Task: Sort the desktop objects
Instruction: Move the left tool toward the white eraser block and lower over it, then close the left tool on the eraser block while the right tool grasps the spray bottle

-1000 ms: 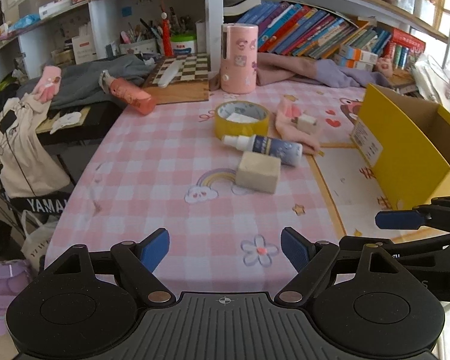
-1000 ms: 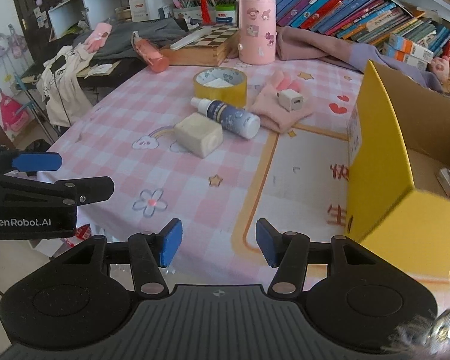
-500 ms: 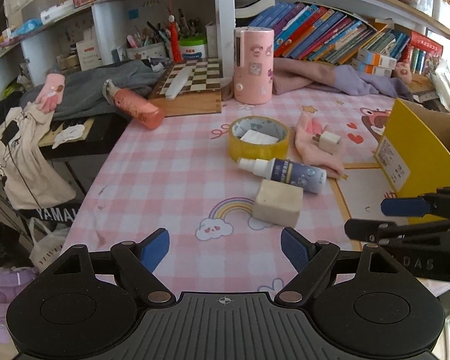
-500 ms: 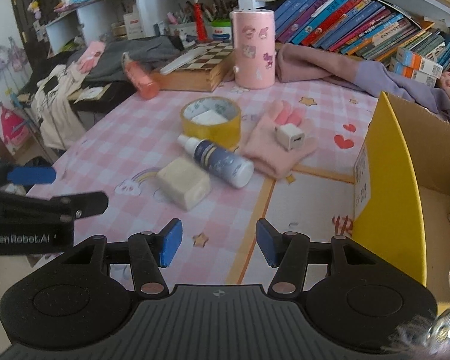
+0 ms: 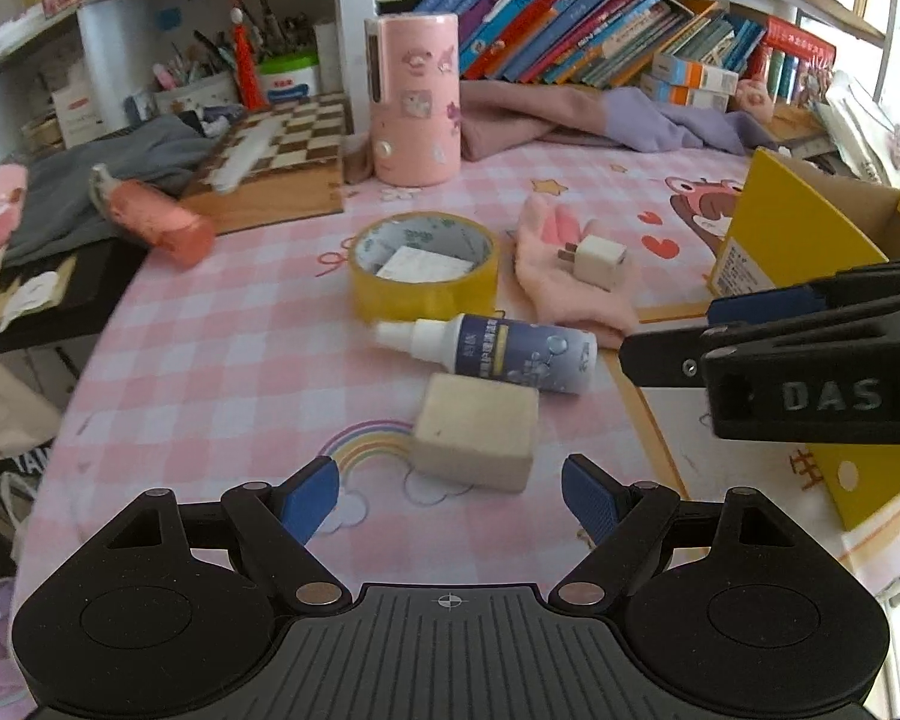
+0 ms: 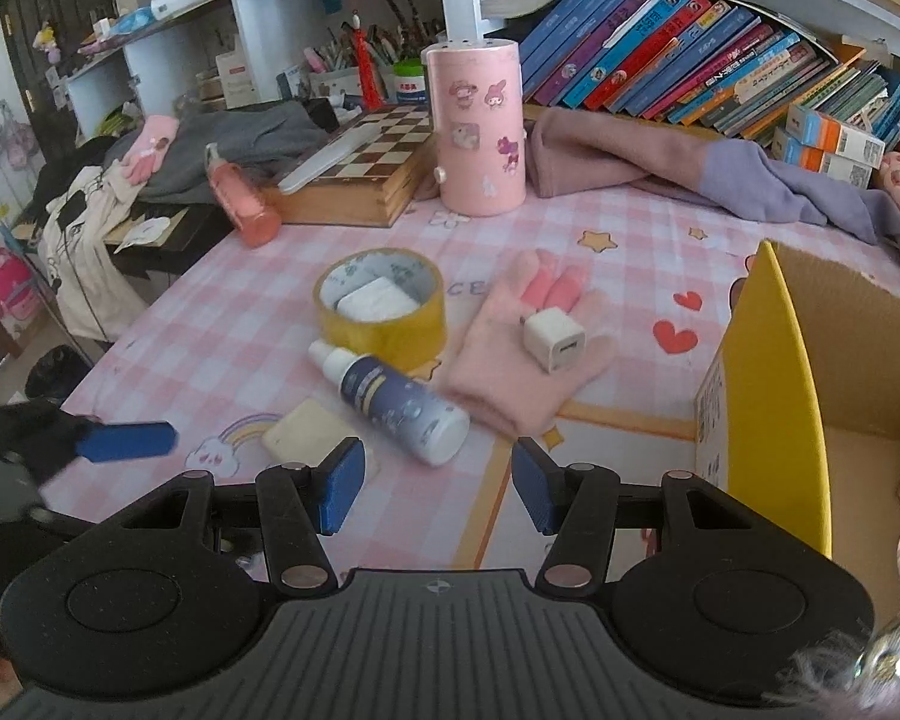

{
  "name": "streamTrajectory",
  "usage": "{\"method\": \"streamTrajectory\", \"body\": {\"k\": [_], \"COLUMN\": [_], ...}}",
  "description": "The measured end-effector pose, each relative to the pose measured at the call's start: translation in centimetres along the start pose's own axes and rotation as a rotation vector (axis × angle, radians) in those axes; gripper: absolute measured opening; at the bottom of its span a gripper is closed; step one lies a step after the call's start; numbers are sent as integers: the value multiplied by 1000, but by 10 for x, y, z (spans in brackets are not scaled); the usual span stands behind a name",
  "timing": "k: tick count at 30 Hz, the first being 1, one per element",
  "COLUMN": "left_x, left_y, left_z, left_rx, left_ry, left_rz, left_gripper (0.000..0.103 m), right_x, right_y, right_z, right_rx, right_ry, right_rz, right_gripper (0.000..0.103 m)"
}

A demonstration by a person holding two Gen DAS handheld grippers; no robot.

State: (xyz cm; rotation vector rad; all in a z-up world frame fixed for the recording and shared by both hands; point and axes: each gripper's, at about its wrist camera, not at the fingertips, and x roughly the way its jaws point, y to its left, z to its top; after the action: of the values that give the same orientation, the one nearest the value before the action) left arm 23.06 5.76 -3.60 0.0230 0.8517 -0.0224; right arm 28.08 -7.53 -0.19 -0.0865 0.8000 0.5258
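— Left gripper (image 5: 447,498)? Right gripper (image 6: 435,483)?
— Both jaws apart, holding nothing.
— Beyond them?
— Beige block (image 5: 477,438) mid-tabletop, spray bottle (image 5: 498,351) touching it, tape roll (image 5: 426,267) behind; yellow box (image 6: 768,396) at the right edge.

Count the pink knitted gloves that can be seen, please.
2. One pink knitted glove lies flat on the checked tablecloth under the white charger cube. The other lies on the grey cloth at far left. More may be hidden.
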Motion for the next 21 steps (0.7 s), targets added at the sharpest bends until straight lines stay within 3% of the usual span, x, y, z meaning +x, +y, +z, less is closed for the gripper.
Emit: {"method": "streamTrajectory", "body": {"k": [10, 14, 17, 21], "left_x": [40, 47, 48, 45], "left_y": [2, 0, -3, 2], "left_z": [7, 7, 8, 11], "left_rx": [-38, -43, -10, -25], "left_ry": [33, 28, 11, 20], "left_rz": [-49, -47, -38, -54], "left_gripper": [80, 71, 55, 46], "right_x": [14, 20, 25, 33], "right_y": [-9, -11, -10, -7], "right_z": [15, 19, 22, 25], "right_rx": [-17, -34, -49, -78], "right_ry": [23, 38, 50, 72], "right_rz": [12, 21, 32, 56], "right_gripper": [52, 52, 52, 52]}}
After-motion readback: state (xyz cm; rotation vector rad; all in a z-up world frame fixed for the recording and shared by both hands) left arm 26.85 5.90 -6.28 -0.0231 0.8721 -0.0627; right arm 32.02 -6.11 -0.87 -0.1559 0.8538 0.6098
